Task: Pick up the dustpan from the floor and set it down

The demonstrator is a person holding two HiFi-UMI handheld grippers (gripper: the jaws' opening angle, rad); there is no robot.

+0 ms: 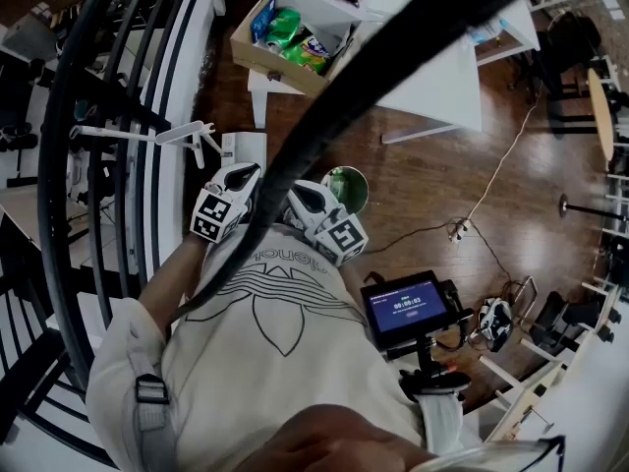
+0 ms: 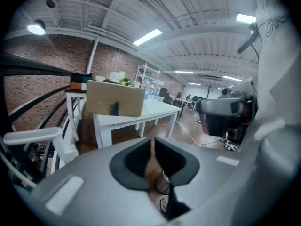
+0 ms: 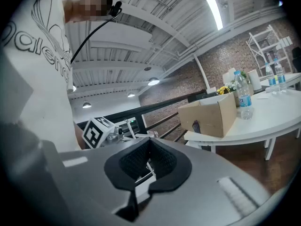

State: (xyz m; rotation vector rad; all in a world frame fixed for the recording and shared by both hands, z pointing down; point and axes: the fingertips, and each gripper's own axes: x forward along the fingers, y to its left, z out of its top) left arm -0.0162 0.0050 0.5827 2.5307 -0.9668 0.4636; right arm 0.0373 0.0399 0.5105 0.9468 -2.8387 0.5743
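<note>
I cannot make out a dustpan in any view. In the head view both grippers are held close to the person's chest in a white printed shirt (image 1: 265, 332), above a dark wooden floor (image 1: 432, 185). My left gripper (image 1: 239, 175) with its marker cube (image 1: 217, 215) is beside my right gripper (image 1: 313, 197) with its cube (image 1: 344, 235). In the left gripper view the left gripper (image 2: 153, 146) has its jaws together with nothing in them. My right gripper (image 3: 149, 149) looks the same in the right gripper view. A green round bin (image 1: 346, 187) stands just ahead of them.
A black stair railing (image 1: 93, 165) runs down the left, with a white long-armed thing (image 1: 147, 134) beside it. A white table (image 1: 432, 77) carries a cardboard box (image 1: 290, 37) of snack packs. A screen on a stand (image 1: 405, 308), a power strip (image 1: 457, 230) and cables lie at right.
</note>
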